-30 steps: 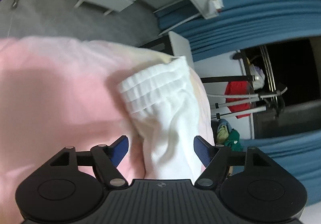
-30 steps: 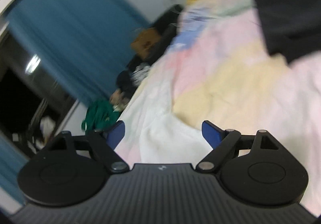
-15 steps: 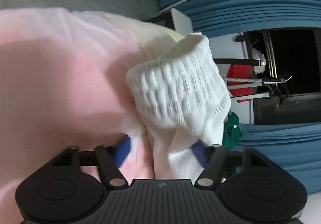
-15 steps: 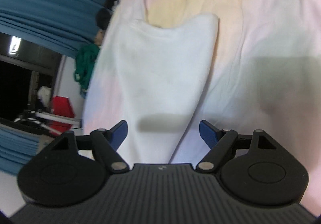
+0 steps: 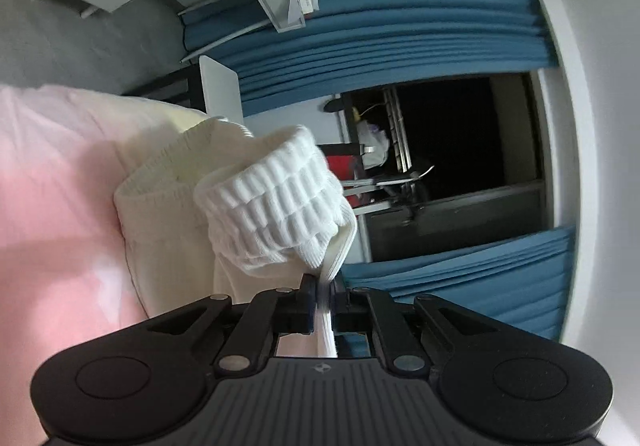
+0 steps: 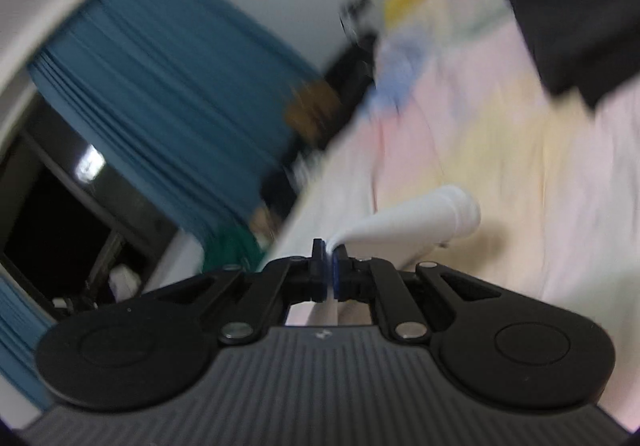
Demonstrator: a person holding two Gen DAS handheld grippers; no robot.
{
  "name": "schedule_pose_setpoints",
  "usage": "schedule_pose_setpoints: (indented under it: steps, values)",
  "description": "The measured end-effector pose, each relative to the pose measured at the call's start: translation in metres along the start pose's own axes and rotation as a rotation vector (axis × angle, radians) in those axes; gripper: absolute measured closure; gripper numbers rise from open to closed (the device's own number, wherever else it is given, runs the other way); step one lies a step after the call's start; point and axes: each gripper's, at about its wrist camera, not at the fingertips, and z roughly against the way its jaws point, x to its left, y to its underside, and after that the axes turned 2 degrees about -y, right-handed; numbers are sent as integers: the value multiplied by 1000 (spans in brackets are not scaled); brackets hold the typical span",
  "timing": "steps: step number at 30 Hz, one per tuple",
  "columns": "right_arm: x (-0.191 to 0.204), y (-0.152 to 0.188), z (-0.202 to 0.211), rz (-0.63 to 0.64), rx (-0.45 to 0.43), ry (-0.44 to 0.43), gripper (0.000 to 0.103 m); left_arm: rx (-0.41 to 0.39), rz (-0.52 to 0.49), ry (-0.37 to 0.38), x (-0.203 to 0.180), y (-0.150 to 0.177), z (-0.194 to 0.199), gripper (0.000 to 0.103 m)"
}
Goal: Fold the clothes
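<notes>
Both grippers pinch the white garment (image 5: 276, 206): left gripper (image 5: 323, 300) at its ribbed waistband, right gripper (image 6: 329, 278) on a bunched end, lifted above the pastel bedspread (image 6: 520, 166). Folding looks barely begun; no fold is laid.

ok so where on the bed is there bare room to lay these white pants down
Bare pink bedspread lies left of the white pants held by the left gripper and right gripper. The yellow patch is open too; a black garment crowds the far corner.
</notes>
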Motion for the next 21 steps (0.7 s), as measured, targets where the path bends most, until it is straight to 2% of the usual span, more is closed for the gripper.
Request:
schedule_pose_setpoints:
  steps: [3,6,9,11,12,13,14,17,18,19,20,21]
  values:
    - [-12,-16,21,33,-8,150,97,13,-28,-167,-3,12,10,96]
    - [-40,-21,32,-61,81,284,97,61,-3,-344,16,20,15,96]
    - [-67,-16,27,-164,193,395,97,100,68,-463,37,19,12,95]
    - [-81,-10,22,-212,247,446,97,97,113,-487,45,14,8,86]
    - [-85,-8,21,-230,259,440,96,93,129,-498,48,12,5,83]
    - [-89,-6,20,-247,269,430,95,89,133,-510,49,10,2,71]
    - [-93,-4,19,-264,280,420,95,86,133,-527,49,7,-1,54]
    - [-103,-1,15,-288,305,389,92,101,146,-532,57,3,-10,31]
    - [-105,-2,11,-288,312,383,85,112,158,-531,61,2,-13,27]
    - [-105,1,6,-293,319,371,71,122,176,-535,66,-1,-18,25]
    - [-107,2,2,-302,321,354,65,129,197,-538,71,-3,-24,25]
    - [-110,-1,5,-310,317,343,53,136,217,-539,77,-5,-29,25]
